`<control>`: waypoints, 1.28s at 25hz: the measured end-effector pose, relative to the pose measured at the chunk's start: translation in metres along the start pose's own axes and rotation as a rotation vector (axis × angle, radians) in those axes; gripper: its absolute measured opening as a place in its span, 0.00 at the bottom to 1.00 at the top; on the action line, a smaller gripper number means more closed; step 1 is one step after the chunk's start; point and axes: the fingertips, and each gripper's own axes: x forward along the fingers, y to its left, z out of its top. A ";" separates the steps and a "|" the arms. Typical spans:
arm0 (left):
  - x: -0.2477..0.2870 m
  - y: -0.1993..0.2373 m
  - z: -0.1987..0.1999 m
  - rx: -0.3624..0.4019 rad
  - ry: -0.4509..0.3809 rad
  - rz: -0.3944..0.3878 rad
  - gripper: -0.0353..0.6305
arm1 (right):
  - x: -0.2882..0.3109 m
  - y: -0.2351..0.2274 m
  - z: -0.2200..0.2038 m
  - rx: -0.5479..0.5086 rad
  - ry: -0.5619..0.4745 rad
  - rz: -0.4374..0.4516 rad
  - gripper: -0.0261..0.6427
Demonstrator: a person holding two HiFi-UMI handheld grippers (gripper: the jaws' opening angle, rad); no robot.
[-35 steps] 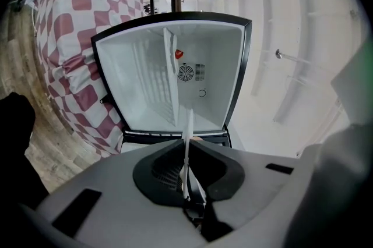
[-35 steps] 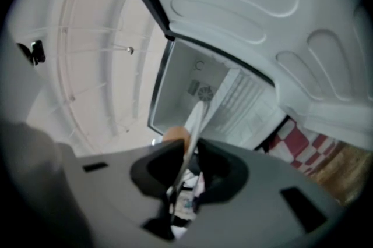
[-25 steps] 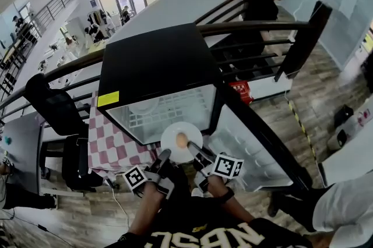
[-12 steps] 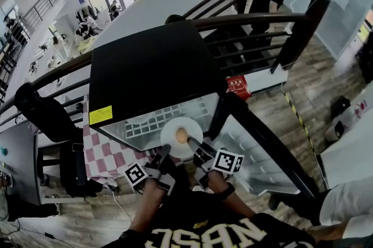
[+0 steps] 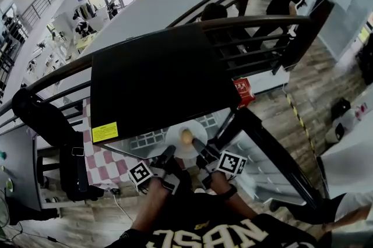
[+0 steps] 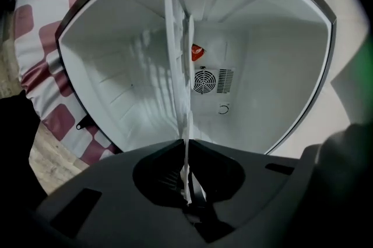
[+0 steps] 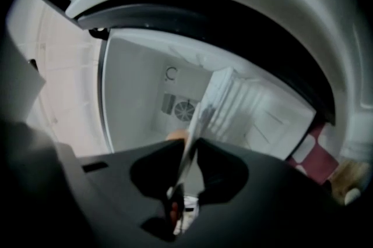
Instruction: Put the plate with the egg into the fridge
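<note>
Left gripper point(image 5: 168, 152) and right gripper point(image 5: 204, 151) each pinch the plate point(image 5: 176, 140) rim (egg point(image 5: 186, 137) centred), level at the fridge point(image 5: 157, 78) mouth; its cavity lies straight ahead.

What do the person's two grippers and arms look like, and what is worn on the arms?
The left gripper and the right gripper are black, with narrow jaws. Each carries a white cube with black square markers: the left cube and the right cube. The shirt is black with pale letters, and its sleeves leave the forearms uncovered. A dark band circles the right wrist.
</note>
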 end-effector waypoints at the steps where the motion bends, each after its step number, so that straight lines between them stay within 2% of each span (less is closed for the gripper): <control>1: 0.002 0.001 0.003 0.012 0.001 0.006 0.11 | 0.004 0.001 0.004 -0.037 -0.007 0.022 0.14; 4: 0.009 -0.002 0.007 0.040 0.003 0.016 0.11 | 0.012 0.002 0.012 -0.058 -0.031 0.062 0.14; 8: 0.014 -0.004 0.011 0.024 -0.007 0.016 0.11 | 0.017 0.001 0.015 -0.034 -0.046 0.062 0.14; 14: 0.020 -0.002 0.021 0.021 -0.013 0.018 0.11 | 0.030 -0.009 0.019 -0.020 -0.068 0.043 0.14; 17: 0.021 -0.003 0.019 0.015 -0.011 0.028 0.11 | 0.025 -0.014 0.017 0.018 -0.063 -0.010 0.14; 20: 0.020 -0.003 0.019 0.011 -0.009 0.044 0.11 | 0.027 -0.010 0.020 0.010 -0.067 0.022 0.13; 23: 0.024 -0.005 0.017 0.015 -0.003 0.049 0.11 | 0.024 -0.011 0.022 0.051 -0.067 -0.018 0.13; 27: 0.024 -0.001 0.018 0.023 0.001 0.053 0.11 | 0.028 -0.005 0.025 0.007 -0.068 0.027 0.13; 30: 0.022 -0.001 0.020 0.047 0.005 0.041 0.11 | 0.028 -0.006 0.020 -0.001 -0.056 0.007 0.13; 32: 0.022 -0.005 0.019 0.049 0.006 0.032 0.11 | 0.029 -0.002 0.021 -0.039 -0.047 0.032 0.14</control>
